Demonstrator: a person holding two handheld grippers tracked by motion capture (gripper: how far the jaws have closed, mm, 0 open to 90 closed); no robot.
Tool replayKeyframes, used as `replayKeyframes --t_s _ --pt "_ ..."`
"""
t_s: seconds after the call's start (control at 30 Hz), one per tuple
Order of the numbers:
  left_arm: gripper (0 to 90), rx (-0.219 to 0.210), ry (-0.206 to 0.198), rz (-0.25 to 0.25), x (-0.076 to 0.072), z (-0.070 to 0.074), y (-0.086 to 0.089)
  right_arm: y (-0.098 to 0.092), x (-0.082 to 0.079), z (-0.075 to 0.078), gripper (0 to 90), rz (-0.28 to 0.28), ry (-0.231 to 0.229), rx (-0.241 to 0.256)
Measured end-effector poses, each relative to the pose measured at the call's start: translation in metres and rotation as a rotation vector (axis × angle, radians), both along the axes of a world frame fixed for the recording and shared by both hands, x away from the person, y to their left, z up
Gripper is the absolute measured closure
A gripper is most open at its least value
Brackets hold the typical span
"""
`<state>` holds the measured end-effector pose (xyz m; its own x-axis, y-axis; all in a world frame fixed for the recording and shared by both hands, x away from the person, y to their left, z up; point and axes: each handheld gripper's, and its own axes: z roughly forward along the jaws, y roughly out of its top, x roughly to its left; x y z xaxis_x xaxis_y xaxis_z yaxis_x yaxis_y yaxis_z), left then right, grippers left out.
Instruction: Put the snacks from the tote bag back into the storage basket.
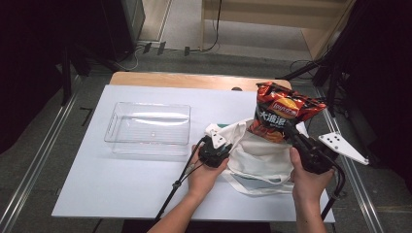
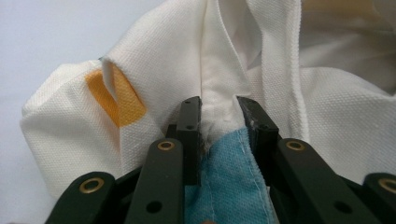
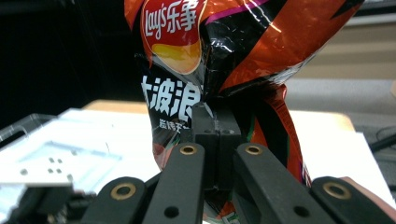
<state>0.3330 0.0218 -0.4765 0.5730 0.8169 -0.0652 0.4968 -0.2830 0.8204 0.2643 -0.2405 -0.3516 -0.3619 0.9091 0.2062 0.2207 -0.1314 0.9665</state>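
A white cloth tote bag lies on the table's right half. My left gripper is shut on the bag's left rim; in the left gripper view the jaws pinch a fold of white fabric, my left gripper closed over the bag, whose lining is blue. My right gripper is shut on an orange and black chip bag, held upright with its lower end inside the tote's mouth. The right gripper view shows my right gripper clamped on the crumpled chip bag.
A clear plastic bin stands empty at the table's left centre. The white table top ends at a wooden strip at the back. Dark stands and cables flank the table on both sides.
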Motion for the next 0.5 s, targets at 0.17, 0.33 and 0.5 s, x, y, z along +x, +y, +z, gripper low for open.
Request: replayKeyframes --t_s 0.17,0.33,0.5 --pt "73.0 -0.002 -0.002 0.001 -0.001 0.000 0.000 0.000 -0.006 0.009 90.0 0.020 -0.029 0.003" --pt "65.4 -0.082 -0.040 -0.025 -0.005 0.003 0.007 0.006 -0.005 0.004 90.0 0.034 -0.016 0.001" --pt "58.2 -0.106 -0.054 -0.044 -0.013 0.012 0.014 0.015 -0.003 0.000 90.0 0.055 -0.011 -0.002"
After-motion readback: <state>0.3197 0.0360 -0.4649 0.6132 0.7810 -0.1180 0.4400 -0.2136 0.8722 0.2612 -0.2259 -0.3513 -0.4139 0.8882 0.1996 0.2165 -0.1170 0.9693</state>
